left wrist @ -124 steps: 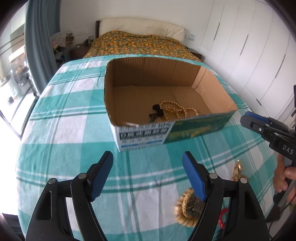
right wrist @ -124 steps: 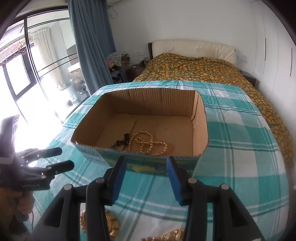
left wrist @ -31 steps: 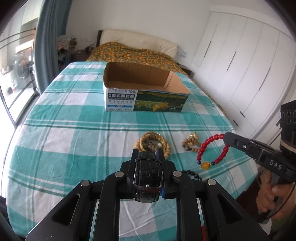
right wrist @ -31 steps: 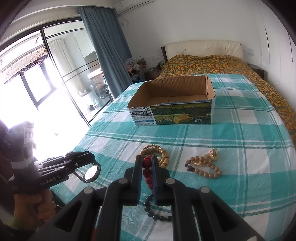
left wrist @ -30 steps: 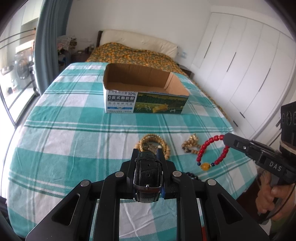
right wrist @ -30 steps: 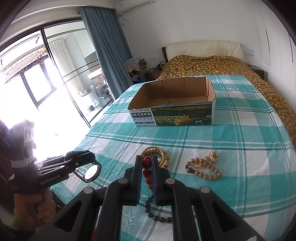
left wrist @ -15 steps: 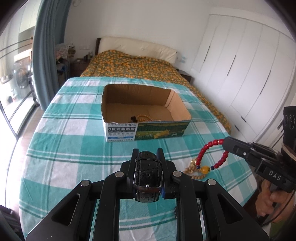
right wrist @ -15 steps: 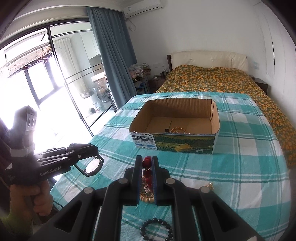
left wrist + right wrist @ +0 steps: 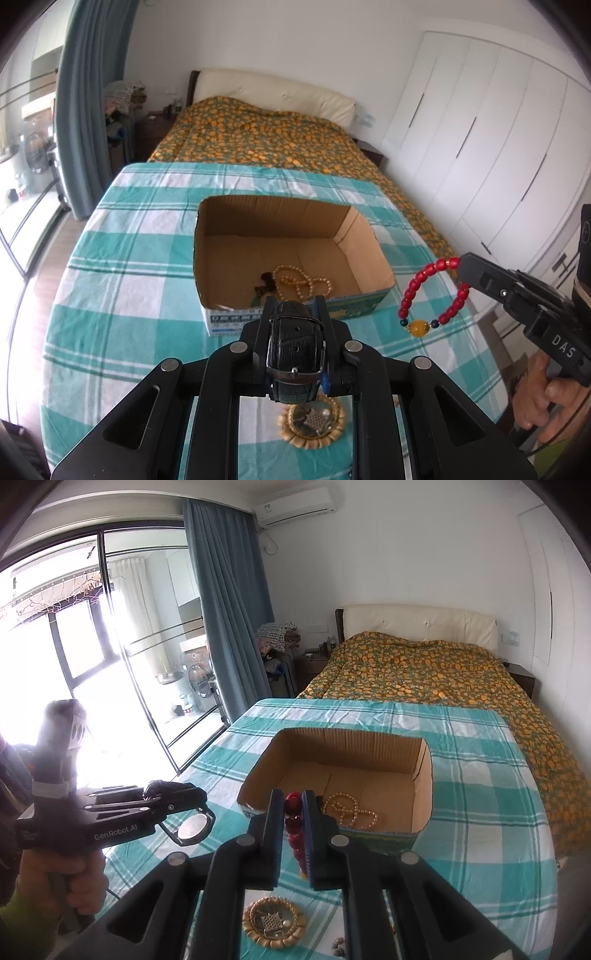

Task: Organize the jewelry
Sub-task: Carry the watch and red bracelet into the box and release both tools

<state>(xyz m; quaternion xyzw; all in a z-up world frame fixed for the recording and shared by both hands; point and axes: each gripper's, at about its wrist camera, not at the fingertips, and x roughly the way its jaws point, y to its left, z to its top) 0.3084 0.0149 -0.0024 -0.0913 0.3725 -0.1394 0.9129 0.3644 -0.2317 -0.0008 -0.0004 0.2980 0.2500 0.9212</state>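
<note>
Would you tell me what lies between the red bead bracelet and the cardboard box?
In the left wrist view, only bare checked cloth shows between the red bead bracelet and the cardboard box.

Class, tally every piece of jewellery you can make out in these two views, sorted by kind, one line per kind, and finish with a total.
Black leather-strap watch, held in the left gripper: 1
Red bead bracelet, held in the right gripper: 1
Pale pearl bead strand in the cardboard box: 1
Round gold bead-rimmed ornament on the checked cloth: 1
Small dark piece beside the pearls, kind unclear: 1
Total: 5
</note>
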